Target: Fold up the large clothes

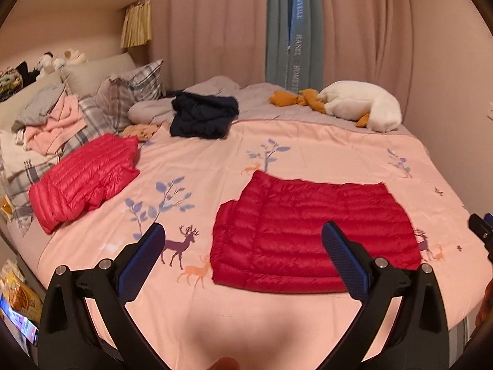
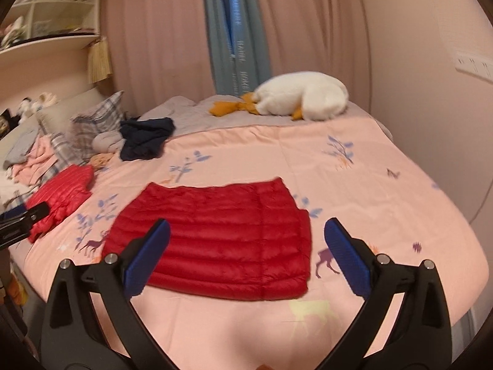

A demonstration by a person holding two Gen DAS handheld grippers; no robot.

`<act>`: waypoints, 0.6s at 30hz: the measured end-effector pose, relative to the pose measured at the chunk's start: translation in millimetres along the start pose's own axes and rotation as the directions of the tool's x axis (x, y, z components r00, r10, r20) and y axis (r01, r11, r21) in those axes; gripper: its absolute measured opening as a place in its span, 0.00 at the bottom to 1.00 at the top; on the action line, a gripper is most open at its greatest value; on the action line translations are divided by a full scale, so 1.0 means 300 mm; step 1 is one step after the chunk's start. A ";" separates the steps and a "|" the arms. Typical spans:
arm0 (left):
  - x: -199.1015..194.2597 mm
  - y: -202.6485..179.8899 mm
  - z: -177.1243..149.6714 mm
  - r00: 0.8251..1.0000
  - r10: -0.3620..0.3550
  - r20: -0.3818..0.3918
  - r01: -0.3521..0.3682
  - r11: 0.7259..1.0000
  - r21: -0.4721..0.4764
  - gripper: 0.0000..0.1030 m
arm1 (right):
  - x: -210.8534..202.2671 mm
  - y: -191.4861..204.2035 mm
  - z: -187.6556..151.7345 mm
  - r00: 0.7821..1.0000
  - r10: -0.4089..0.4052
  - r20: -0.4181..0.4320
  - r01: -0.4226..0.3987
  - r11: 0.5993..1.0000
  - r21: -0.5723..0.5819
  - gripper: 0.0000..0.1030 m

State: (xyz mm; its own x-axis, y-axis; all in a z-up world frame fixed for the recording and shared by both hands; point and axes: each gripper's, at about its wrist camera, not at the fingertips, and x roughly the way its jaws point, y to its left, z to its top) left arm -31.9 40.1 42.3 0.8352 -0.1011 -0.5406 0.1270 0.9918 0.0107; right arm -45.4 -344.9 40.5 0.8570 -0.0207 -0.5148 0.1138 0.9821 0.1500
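Observation:
A dark red quilted down jacket [image 1: 311,234] [image 2: 222,240] lies folded flat into a rectangle on the pink bedspread [image 1: 234,160] [image 2: 369,191]. My left gripper [image 1: 243,237] hangs open above the bed, its blue pads wide apart, with nothing between them. My right gripper [image 2: 246,231] is held above the jacket's near edge, open as well and empty. The tip of the right gripper [image 1: 482,226] shows at the right edge of the left wrist view; the left gripper [image 2: 24,219] pokes in at the left edge of the right wrist view.
A folded lighter red down jacket [image 1: 83,182] [image 2: 58,200] lies at the left. A crumpled navy garment [image 1: 203,115] [image 2: 144,138] sits further back. Pillows and a clothes pile [image 1: 52,120] are at the head end. A white plush goose [image 1: 360,104] [image 2: 302,95] lies near the curtains.

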 end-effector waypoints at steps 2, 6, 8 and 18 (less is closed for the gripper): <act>-0.027 -0.011 0.010 1.000 0.004 0.016 -0.004 1.000 0.001 0.99 | -0.034 0.039 0.017 1.000 0.026 0.006 -0.026 0.999 -0.028 0.98; -0.060 -0.041 0.006 0.999 -0.040 0.011 0.040 0.999 0.008 0.99 | -0.050 0.080 0.003 0.998 0.059 -0.030 -0.060 0.998 -0.027 0.98; -0.056 -0.057 -0.011 0.999 -0.037 -0.009 0.038 0.999 0.016 0.99 | -0.036 0.095 -0.022 0.996 0.066 -0.056 -0.067 0.997 -0.023 0.98; 0.051 -0.097 -0.132 0.988 0.008 -0.155 -0.001 0.999 0.046 0.99 | 0.068 0.162 -0.152 0.981 0.043 -0.189 -0.051 0.998 -0.037 0.98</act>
State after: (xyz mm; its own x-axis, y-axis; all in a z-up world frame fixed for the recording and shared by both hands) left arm -44.0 12.6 0.5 0.7429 -0.0802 -0.6646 0.1509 0.9873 0.0496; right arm -45.2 -289.0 -1.3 0.7506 0.0577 -0.6582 0.0514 0.9881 0.1453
